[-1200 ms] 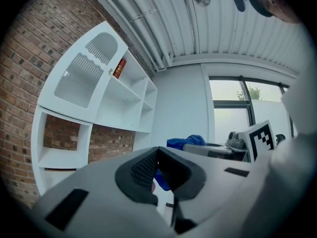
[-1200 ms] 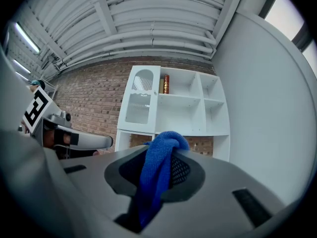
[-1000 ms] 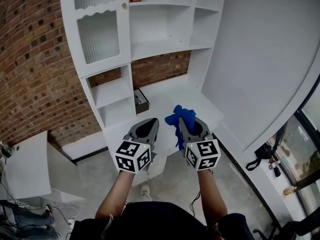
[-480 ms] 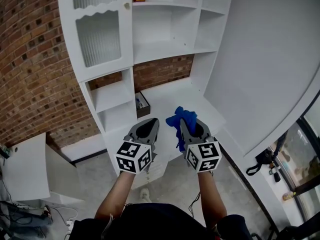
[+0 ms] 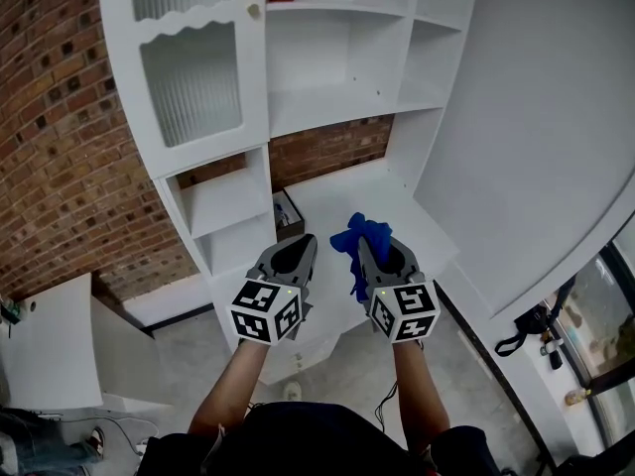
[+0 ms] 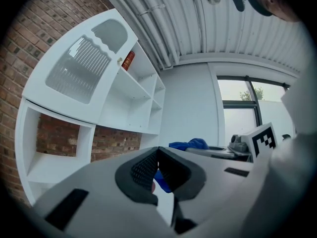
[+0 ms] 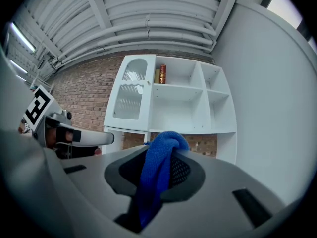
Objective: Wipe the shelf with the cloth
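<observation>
out in front of the shelf (image 5: 327, 107), no contact yet: my right tool (image 5: 369, 251) is clamped on the blue cloth (image 5: 359, 231), held in the air. left tool (image 5: 306, 241) is closed, empty. wiping looks not started, so the whole shelf is left.

The person wears a dark top (image 5: 298, 442); the forearms above it are bare. Further above the top, the left gripper (image 5: 307, 240) and the right gripper (image 5: 363, 244) are smooth light-grey shells that taper to a point, each lined with black ribbed padding. Nearest the top, each ends in a white cube (image 5: 264, 310) printed with black square markers.
</observation>
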`<control>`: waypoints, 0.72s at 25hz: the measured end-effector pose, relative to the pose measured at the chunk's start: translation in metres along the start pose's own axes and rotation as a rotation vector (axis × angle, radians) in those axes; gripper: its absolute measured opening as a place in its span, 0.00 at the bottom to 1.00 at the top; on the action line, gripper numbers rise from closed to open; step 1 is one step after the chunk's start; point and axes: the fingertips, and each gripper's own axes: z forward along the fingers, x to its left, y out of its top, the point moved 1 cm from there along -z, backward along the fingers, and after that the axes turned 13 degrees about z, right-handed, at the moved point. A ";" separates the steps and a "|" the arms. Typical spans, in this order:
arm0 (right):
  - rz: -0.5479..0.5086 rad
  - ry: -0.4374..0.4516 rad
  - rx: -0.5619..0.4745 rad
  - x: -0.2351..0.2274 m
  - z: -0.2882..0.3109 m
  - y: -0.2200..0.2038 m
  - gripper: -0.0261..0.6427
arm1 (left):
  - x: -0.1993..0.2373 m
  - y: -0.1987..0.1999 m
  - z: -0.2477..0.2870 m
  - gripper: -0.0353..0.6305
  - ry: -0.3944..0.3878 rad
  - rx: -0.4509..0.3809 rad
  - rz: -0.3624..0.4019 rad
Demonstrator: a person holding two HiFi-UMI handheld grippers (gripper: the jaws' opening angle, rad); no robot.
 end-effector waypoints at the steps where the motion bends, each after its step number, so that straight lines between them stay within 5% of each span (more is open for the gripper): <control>1: 0.000 -0.003 -0.001 -0.002 0.005 0.000 0.16 | 0.004 0.000 0.004 0.07 -0.002 0.000 0.000; 18: -0.006 -0.073 0.017 -0.028 0.069 0.009 0.16 | 0.058 -0.004 0.063 0.07 -0.072 -0.001 -0.037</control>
